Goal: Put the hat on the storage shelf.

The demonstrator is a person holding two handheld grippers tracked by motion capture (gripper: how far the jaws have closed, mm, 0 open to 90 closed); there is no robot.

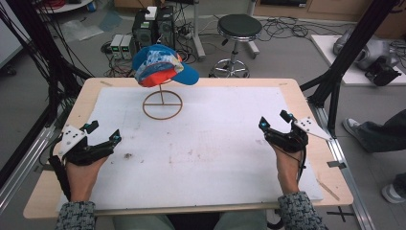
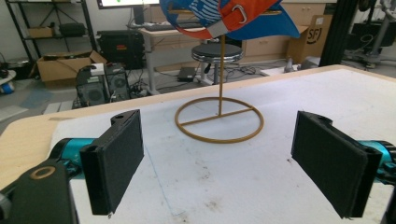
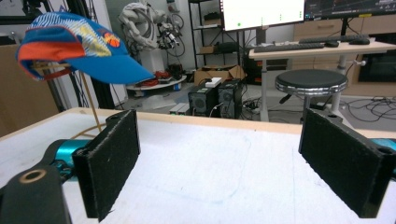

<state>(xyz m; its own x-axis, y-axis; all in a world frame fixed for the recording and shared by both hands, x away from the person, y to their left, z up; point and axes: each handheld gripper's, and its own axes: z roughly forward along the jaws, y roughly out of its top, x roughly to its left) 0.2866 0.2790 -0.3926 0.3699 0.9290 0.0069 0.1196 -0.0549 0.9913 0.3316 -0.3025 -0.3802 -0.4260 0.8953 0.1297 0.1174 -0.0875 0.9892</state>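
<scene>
A blue and orange cap (image 1: 163, 67) hangs on a thin golden stand with a ring base (image 1: 162, 104) at the far middle of the white mat. My left gripper (image 1: 103, 132) rests low at the mat's left side, open, pointing toward the stand. In the left gripper view its black pads (image 2: 119, 158) stand wide apart with nothing between them, the ring base (image 2: 219, 119) and the cap (image 2: 224, 16) ahead. My right gripper (image 1: 275, 120) sits at the mat's right side, open and empty. In the right gripper view (image 3: 224, 158) the cap (image 3: 74, 42) is at upper left.
The white mat (image 1: 215, 143) covers a wooden table (image 1: 306, 100). Beyond the far edge stand a black stool (image 1: 238, 28) and computer towers (image 1: 153, 26) with cables. Another person's shoes and legs (image 1: 378, 129) are by the table's right side.
</scene>
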